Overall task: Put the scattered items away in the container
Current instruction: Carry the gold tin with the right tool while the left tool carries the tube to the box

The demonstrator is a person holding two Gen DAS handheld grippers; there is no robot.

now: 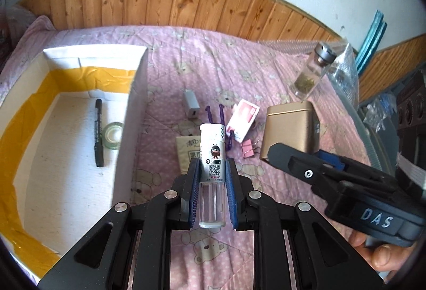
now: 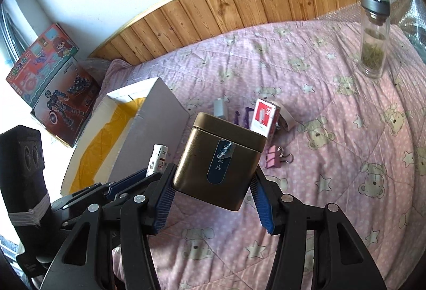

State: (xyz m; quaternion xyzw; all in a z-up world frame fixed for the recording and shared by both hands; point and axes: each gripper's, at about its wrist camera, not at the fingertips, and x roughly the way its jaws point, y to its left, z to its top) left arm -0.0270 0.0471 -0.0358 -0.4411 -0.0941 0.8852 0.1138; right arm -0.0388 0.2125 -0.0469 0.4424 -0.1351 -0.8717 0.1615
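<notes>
My left gripper (image 1: 212,175) is shut on a white and clear lighter (image 1: 213,154), held upright above the pink bedspread. To its left stands the open white box (image 1: 138,93) with yellow tape inside; a black pen (image 1: 98,130) and a tape roll (image 1: 113,135) lie in it. My right gripper (image 2: 213,178) is shut on a gold tin (image 2: 221,165), tilted and raised off the bed. A white charger (image 1: 191,105), purple clips (image 1: 221,114), a red and white card pack (image 1: 243,117), a pink binder clip (image 1: 249,149) and a paper sachet (image 1: 187,154) lie scattered between the box and the tin.
A glass bottle (image 2: 372,37) with a metal cap stands at the far right of the bed. Coloured toy boxes (image 2: 53,82) sit beyond the white box (image 2: 159,114). Wood panelling (image 1: 186,2) runs behind the bed. A hand (image 1: 378,255) holds the right gripper's handle.
</notes>
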